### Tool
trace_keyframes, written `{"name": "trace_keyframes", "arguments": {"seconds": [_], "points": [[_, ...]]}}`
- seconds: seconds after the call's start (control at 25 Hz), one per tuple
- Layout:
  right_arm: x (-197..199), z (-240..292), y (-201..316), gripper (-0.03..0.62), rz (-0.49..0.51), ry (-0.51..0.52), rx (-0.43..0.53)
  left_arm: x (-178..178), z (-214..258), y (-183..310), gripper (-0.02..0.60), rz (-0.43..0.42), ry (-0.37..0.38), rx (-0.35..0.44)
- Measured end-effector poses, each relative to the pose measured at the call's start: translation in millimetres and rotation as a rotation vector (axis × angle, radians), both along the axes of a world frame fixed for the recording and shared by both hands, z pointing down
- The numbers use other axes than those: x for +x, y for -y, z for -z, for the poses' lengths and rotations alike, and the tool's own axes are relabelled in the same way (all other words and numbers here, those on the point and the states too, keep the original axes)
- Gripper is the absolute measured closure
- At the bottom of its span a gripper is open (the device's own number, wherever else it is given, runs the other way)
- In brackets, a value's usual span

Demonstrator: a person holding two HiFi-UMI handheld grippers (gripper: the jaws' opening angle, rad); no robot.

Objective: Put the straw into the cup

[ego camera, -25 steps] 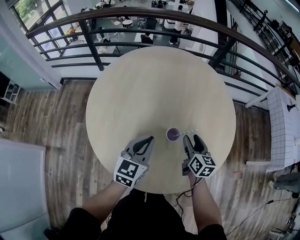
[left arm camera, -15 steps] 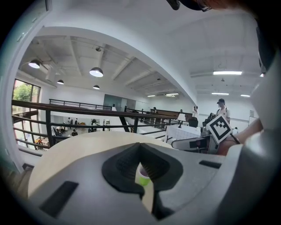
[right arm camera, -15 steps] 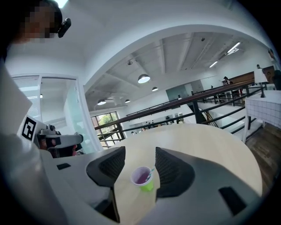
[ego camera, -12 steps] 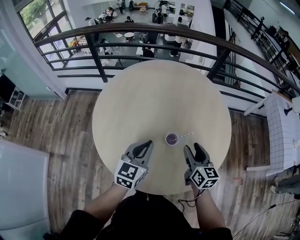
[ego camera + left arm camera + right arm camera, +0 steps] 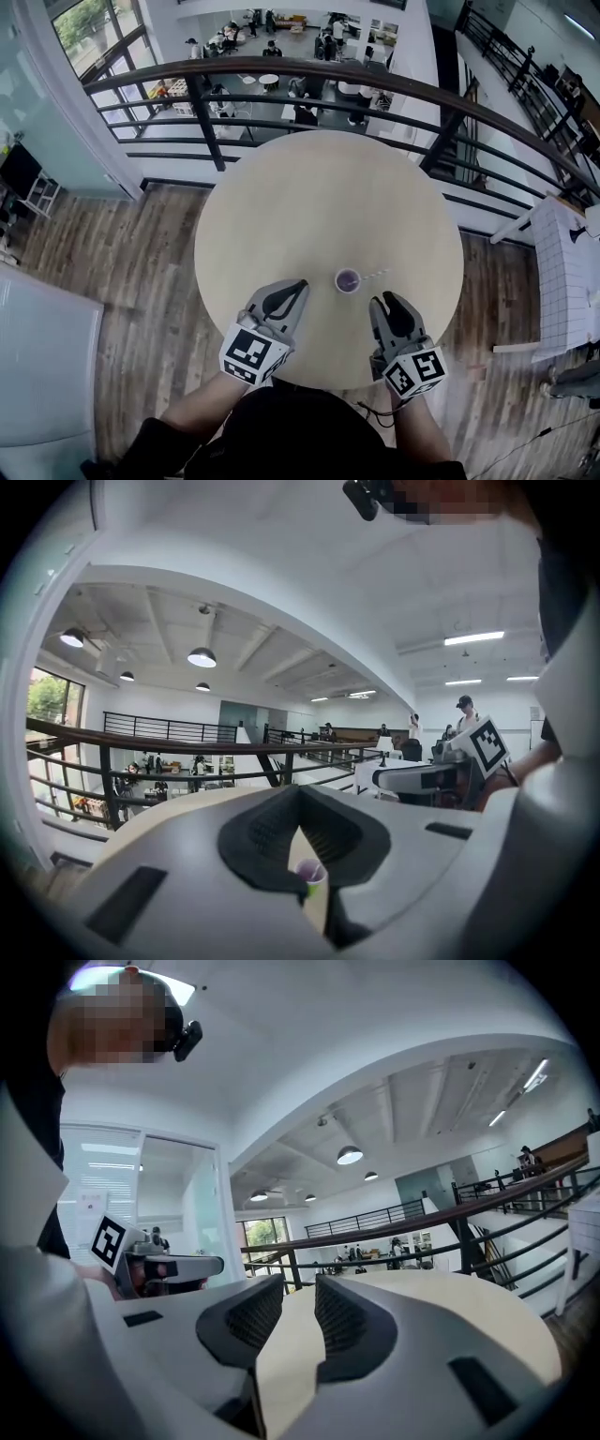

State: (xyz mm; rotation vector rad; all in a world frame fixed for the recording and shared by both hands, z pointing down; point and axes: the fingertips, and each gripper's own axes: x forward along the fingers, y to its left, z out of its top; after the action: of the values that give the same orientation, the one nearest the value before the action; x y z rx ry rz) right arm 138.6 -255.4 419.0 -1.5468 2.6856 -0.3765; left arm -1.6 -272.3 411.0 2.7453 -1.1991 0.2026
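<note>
I judge the straw (image 5: 373, 275) already sits in the purple cup (image 5: 348, 279), leaning right. The left gripper (image 5: 298, 284) is pressed together and empty. The right gripper (image 5: 388, 300) is closing its 2 jaws on nothing. Next, just avoid knocking the cup. Both grippers hover near the round table (image 5: 319, 187)'s near edge, with bare tabletop beyond.

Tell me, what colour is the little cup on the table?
Purple. The cup shows best in the head view.
</note>
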Motion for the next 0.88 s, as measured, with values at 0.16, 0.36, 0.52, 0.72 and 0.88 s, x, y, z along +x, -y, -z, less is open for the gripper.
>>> {"name": "trace_keyframes", "arguments": {"seconds": [0.16,0.36,0.52,0.72,0.88], "points": [[-5,20,-7,0.522,0.021,-0.014,0.041,-2,19,-6,0.578,0.012,-0.026,0.023],[-6,29,-9,0.557,0.025,-0.029,0.060,-4,29,-8,0.578,0.020,-0.028,0.042],[-5,27,-9,0.571,0.016,-0.013,0.048,-5,29,-8,0.578,0.034,-0.025,0.044],[-10,31,-8,0.572,0.015,-0.009,0.050,-5,26,-8,0.578,0.035,-0.025,0.043],[-11,35,-8,0.574,0.014,-0.014,0.055,-6,26,-8,0.578,0.035,-0.029,0.041]]}}
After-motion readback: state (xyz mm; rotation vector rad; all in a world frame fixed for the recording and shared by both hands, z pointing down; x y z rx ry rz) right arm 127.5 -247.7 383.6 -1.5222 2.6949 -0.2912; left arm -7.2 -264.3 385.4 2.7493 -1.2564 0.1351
